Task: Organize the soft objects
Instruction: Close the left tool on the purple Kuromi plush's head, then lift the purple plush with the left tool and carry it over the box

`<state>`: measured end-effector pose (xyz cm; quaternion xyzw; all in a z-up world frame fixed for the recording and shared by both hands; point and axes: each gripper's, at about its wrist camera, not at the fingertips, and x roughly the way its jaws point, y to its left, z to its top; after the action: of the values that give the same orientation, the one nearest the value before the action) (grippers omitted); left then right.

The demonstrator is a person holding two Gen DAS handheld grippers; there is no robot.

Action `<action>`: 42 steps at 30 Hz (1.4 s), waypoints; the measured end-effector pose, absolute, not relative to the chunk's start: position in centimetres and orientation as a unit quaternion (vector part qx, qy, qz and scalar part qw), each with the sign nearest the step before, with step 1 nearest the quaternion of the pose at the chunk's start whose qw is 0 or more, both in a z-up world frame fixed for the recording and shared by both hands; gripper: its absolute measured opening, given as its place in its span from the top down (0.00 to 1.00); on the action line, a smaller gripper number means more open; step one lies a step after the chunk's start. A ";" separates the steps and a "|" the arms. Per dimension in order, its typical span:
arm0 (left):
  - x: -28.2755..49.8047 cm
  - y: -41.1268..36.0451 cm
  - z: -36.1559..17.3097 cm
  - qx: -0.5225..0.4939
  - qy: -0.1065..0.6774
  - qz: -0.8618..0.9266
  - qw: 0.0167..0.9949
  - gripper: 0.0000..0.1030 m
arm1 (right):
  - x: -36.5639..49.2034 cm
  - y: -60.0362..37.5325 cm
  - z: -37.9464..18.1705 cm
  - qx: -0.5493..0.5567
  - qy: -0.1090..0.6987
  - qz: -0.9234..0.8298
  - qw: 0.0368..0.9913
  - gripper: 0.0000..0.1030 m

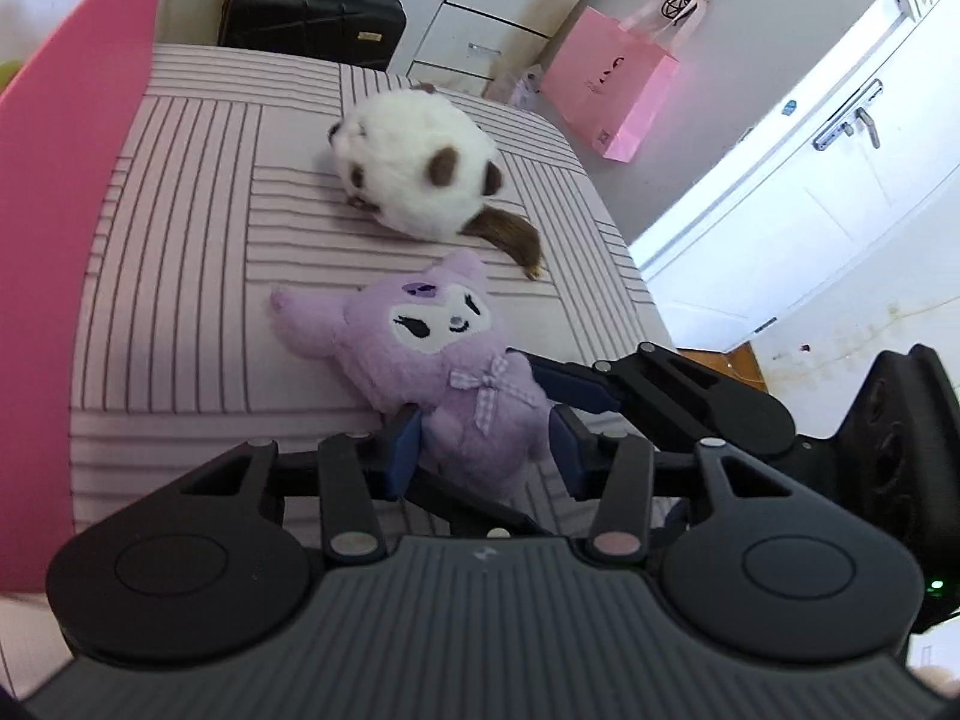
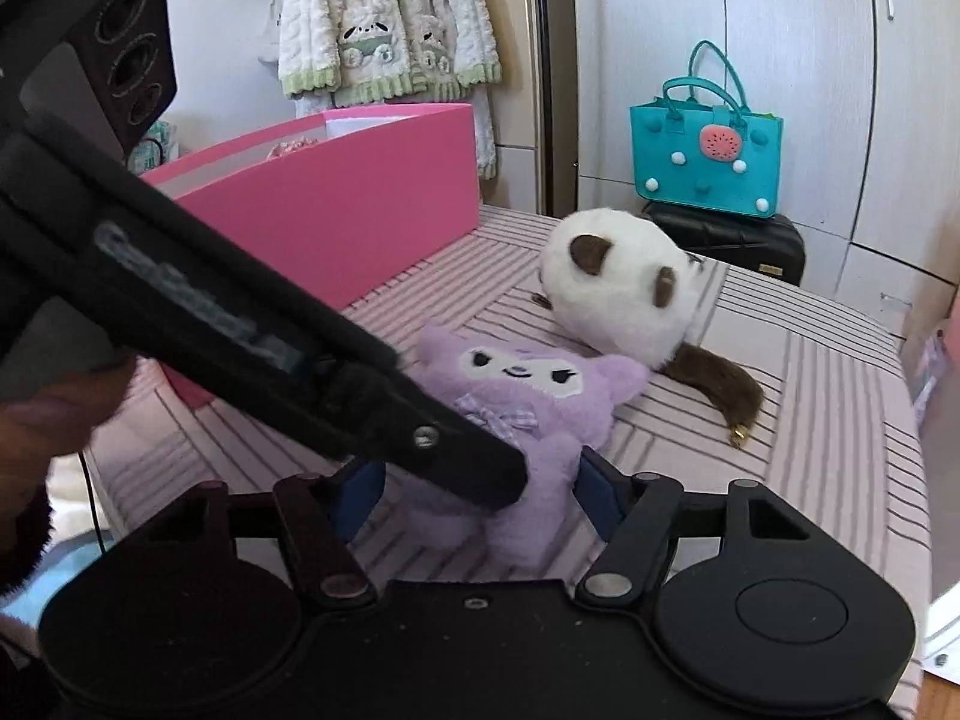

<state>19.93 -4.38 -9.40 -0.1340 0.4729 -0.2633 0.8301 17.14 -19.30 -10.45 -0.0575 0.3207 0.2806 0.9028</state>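
A: Where the pink box [image 2: 336,204] stands at the left on the striped bed [image 1: 180,240], what lies just to its right?

B: The purple plush [image 1: 444,360], flat on its back on the bed, face up, with a checked bow on its chest. Beyond it sits the white and brown plush [image 1: 414,174], its brown tail reaching toward the purple one's head.

A: And the tongs?

B: The left tongs [image 1: 489,450] stand partly open, their blue pads on either side of the purple plush's lower body and pressing into the fur there. The right tongs [image 2: 480,495] are set wider, also around the plush's lower part; their right pad touches the fur, but the left pad is half hidden behind the left tool's arm, so I cannot tell whether they truly grip.

A: What is further right?

B: In the right wrist view, a teal handbag [image 2: 705,165] stands on a black suitcase [image 2: 738,240] past the bed's far edge. In the left wrist view, a pink paper bag [image 1: 612,84] sits on the floor by a white door [image 1: 828,138].
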 end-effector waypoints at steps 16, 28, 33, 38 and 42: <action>21.6 -4.2 -9.7 -0.114 0.432 -0.179 0.877 0.41 | 18.0 -19.6 -11.1 -0.009 0.337 0.249 0.908 0.25; 20.7 -5.1 -10.3 -0.123 0.420 -0.201 0.876 0.67 | 17.9 -20.0 -10.9 0.018 0.353 0.231 0.906 0.46; 19.8 -5.1 -9.5 -0.117 0.431 -0.200 0.872 0.68 | 17.4 -20.0 -10.4 0.030 0.367 0.233 0.900 0.47; 18.5 -4.5 -8.4 -0.113 0.441 -0.213 0.864 0.68 | 16.3 -19.9 -9.2 0.041 0.384 0.236 0.892 0.47; 16.9 -4.2 -7.3 -0.102 0.435 -0.219 0.868 0.68 | 15.5 -19.9 -8.1 0.052 0.397 0.240 0.885 0.47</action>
<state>16.86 -4.24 -7.31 -0.1022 0.4345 -0.2195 0.8675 15.45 -19.93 -8.11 0.0524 0.3967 0.2399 0.8845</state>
